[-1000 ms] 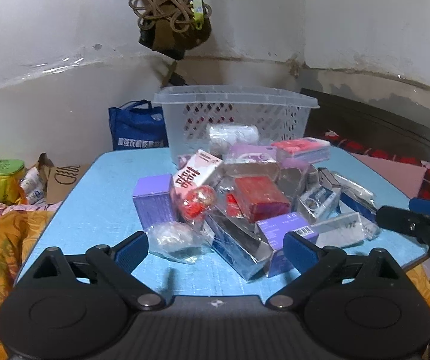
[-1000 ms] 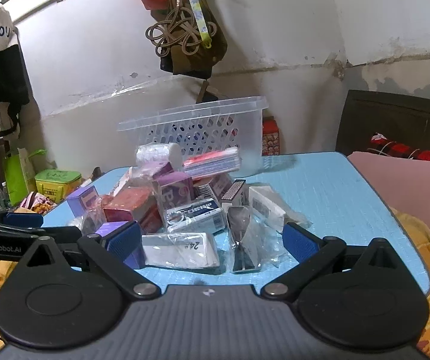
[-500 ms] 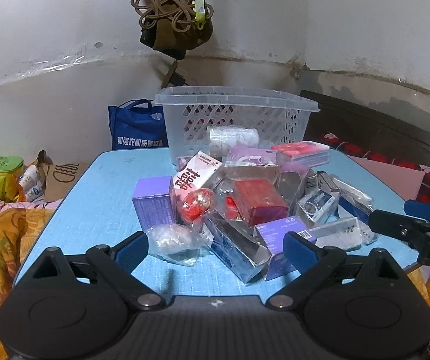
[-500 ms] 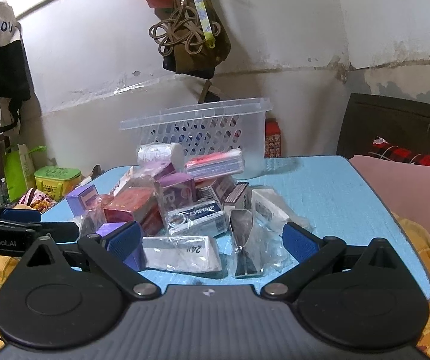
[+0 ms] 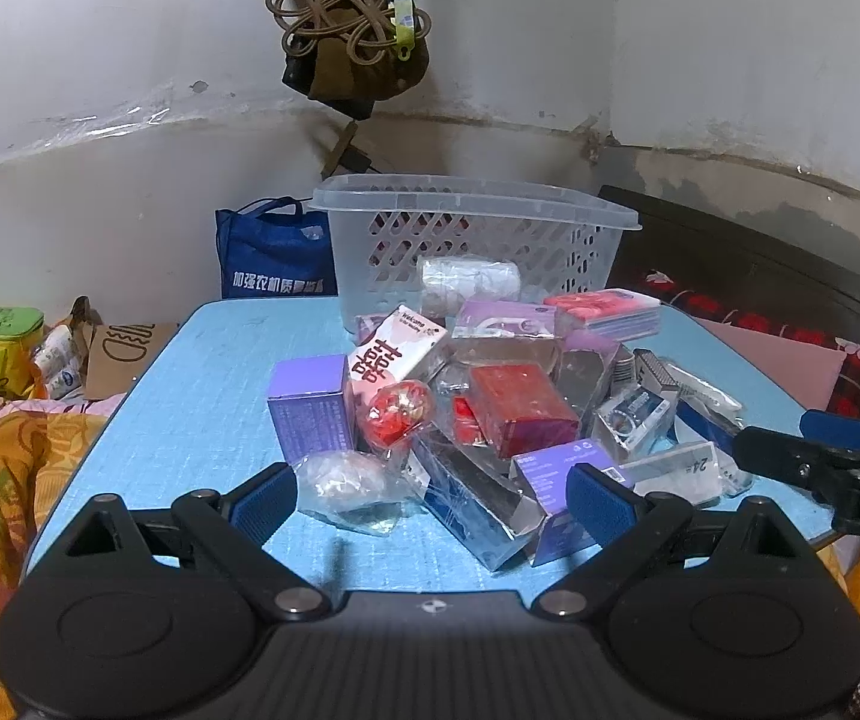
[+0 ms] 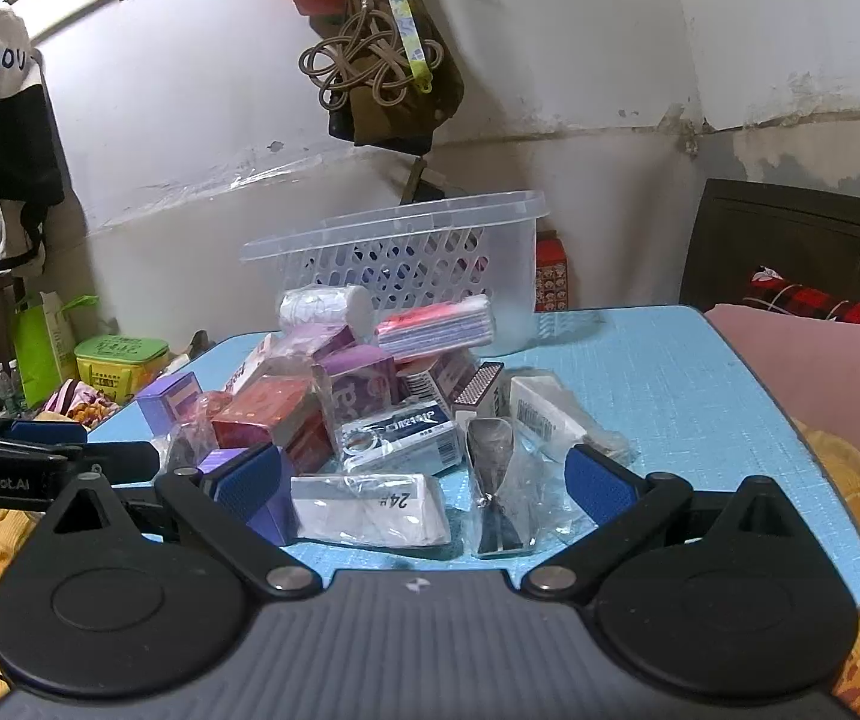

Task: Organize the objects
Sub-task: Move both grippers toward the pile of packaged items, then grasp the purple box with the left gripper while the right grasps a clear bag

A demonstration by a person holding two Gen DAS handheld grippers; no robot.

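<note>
A light blue textured tabletop [image 5: 201, 396] with rounded corners carries a clear perforated plastic basket [image 5: 478, 252] at its far edge. In front of the basket lies a heap of small packaged goods: a purple cardboard box [image 5: 309, 414], a clear crinkled plastic bag [image 5: 348, 483], a red box [image 5: 520, 408], and a white packet marked "24" [image 6: 369, 507].

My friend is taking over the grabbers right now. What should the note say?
Left gripper: open, holding nothing, low at the near edge of the pile.
Right gripper: open, holding nothing, in front of the white packet marked 24.
The boxes and packets lie heaped on the blue table; the clear basket stands behind them.
Done: nothing can be seen inside the basket.
Left: the whole pile.
</note>
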